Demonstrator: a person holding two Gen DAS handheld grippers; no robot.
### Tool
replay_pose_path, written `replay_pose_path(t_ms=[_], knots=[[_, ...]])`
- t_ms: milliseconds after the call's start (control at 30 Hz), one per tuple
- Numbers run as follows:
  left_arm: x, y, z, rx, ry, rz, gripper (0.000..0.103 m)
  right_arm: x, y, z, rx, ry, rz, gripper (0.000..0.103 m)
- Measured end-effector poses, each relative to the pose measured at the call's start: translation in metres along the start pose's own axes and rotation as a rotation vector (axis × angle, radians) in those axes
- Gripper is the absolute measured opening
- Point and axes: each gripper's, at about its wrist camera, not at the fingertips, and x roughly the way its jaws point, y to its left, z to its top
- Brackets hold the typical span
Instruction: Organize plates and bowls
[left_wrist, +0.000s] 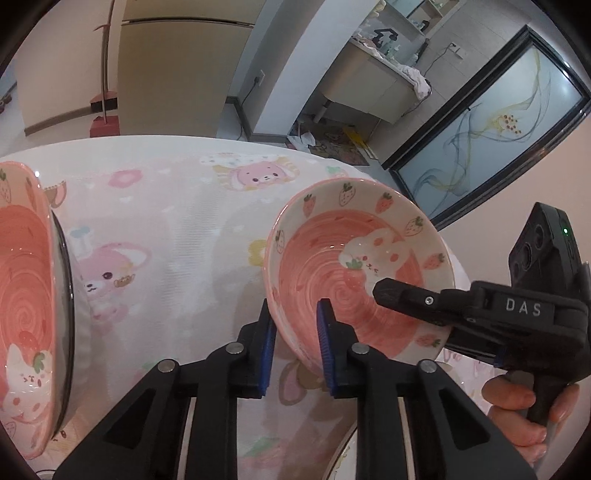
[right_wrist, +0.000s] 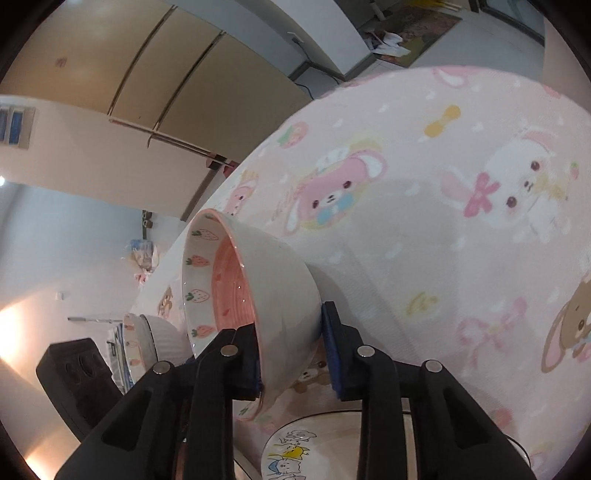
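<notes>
A pink bowl with strawberries round its rim and a rabbit inside hangs tilted above the table. My left gripper is shut on its near rim, one blue pad outside the wall and one inside. My right gripper comes in from the right, a hand on its handle, with one finger inside the bowl and the other under it. In the right wrist view the bowl shows its white outer side, and my right gripper is shut on its rim.
A second pink strawberry bowl sits nested in a white ribbed bowl at the left. A plate with a cartoon cat lies just below the grippers. The table's pink cartoon cloth stretches beyond, with its far edge dropping to the room floor.
</notes>
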Motion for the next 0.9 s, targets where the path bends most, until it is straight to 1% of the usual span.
replay_pose_path(t_ms=[67, 233, 333, 500, 667, 900], knots=[[-0.006, 0.002, 0.002, -0.01, -0.014, -0.005, 0.02, 0.0, 0.009, -0.002, -0.027, -0.007, -0.014, 0.03], [-0.027, -0.002, 0.005, 0.013, -0.077, 0.011, 0.02, -0.011, 0.028, -0.009, -0.073, -0.046, -0.007, 0.03], [-0.044, -0.006, 0.006, 0.024, -0.119, 0.012, 0.02, -0.025, 0.038, -0.016, -0.104, -0.069, 0.022, 0.03], [-0.068, -0.014, 0.007, 0.05, -0.16, 0.017, 0.02, -0.048, 0.048, -0.022, -0.13, -0.103, 0.074, 0.03], [-0.092, -0.026, 0.003, 0.083, -0.218, 0.038, 0.02, -0.07, 0.059, -0.03, -0.164, -0.147, 0.099, 0.03], [-0.124, -0.037, -0.002, 0.111, -0.289, 0.057, 0.02, -0.088, 0.072, -0.04, -0.203, -0.18, 0.146, 0.03]])
